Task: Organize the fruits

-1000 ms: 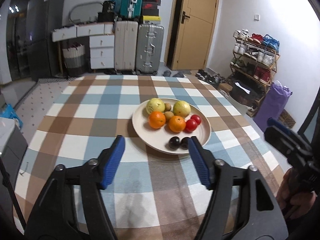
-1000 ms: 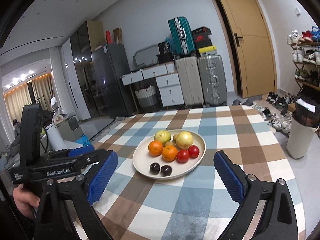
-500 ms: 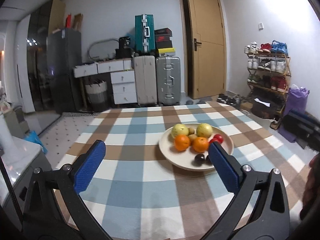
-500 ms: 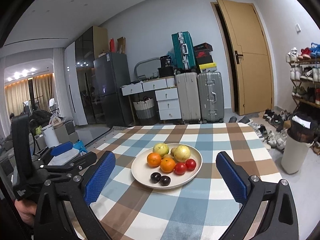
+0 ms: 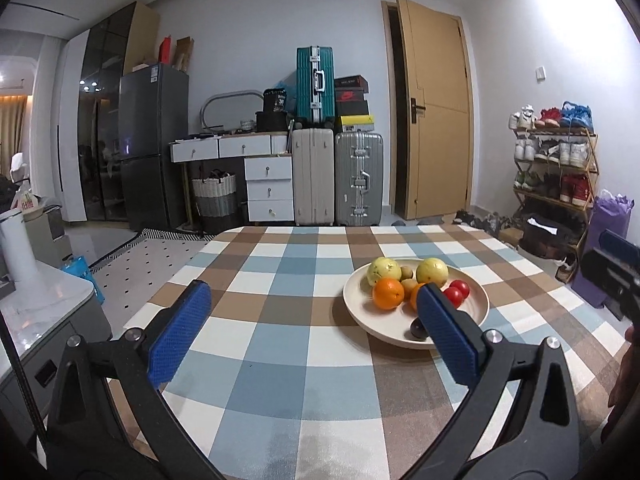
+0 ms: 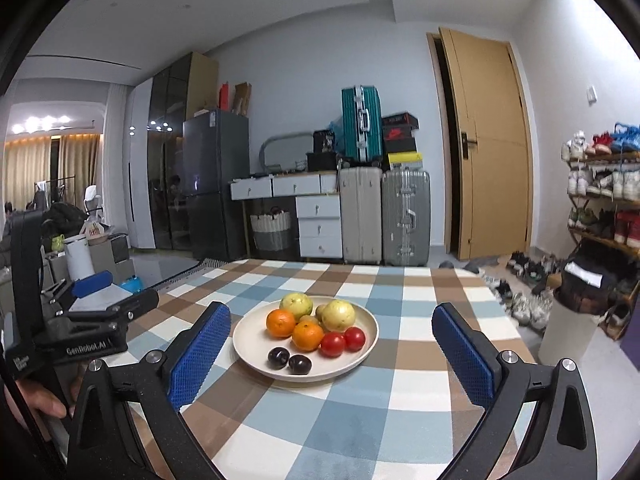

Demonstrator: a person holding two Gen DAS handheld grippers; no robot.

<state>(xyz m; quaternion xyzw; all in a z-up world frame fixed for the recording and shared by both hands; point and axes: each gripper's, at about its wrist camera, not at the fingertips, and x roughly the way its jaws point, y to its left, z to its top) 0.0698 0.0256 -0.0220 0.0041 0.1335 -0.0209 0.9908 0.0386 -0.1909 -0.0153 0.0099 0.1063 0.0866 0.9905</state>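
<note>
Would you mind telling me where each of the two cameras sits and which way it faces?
Left wrist: on the left gripper, looking forward over the checked table at the plate of fruit to its right; both blue fingers show, open, with the right gripper at the right edge.
Right wrist: on the right gripper, facing the plate straight on between open fingers; the left gripper and a hand show at left.
Shared: plate, table, suitcases, door.

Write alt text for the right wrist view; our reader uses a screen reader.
A cream plate of fruit sits on a checked tablecloth between the open blue pads of the right claw, holding nothing: two oranges, two yellow-green fruits, two tomatoes, two dark plums. The left claw shows at the left edge.
</note>
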